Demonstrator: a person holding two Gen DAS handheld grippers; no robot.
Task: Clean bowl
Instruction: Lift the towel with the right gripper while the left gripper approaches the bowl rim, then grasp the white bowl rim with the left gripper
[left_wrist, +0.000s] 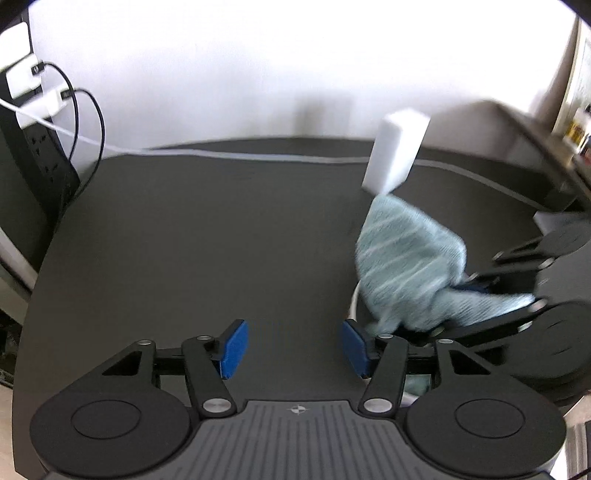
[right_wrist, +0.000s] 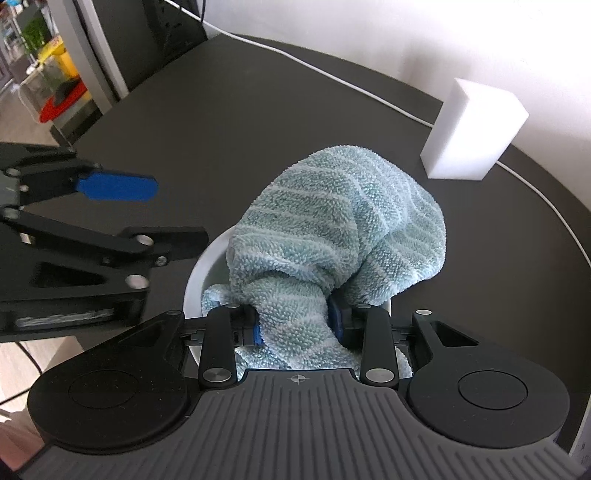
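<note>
Now the right gripper (right_wrist: 295, 325) has its fingers clamped on the cloth (right_wrist: 332, 221), which bulges over the white bowl (right_wrist: 207, 266) on the dark table (right_wrist: 221, 129). Beside the bowl, the left gripper (left_wrist: 291, 349) hovers with fingers spread wide, empty; a white block (right_wrist: 476, 133) stands behind.

Black linkages, blue pads (left_wrist: 233, 349), silver screws

A dark, round-edged tabletop (right_wrist: 258, 122) carries a white bowl (right_wrist: 207, 273) near its front edge, an upright white block (right_wrist: 474, 133) toward the far right edge, and a white cable (right_wrist: 332, 79) running along the far edge just behind the block.
</note>
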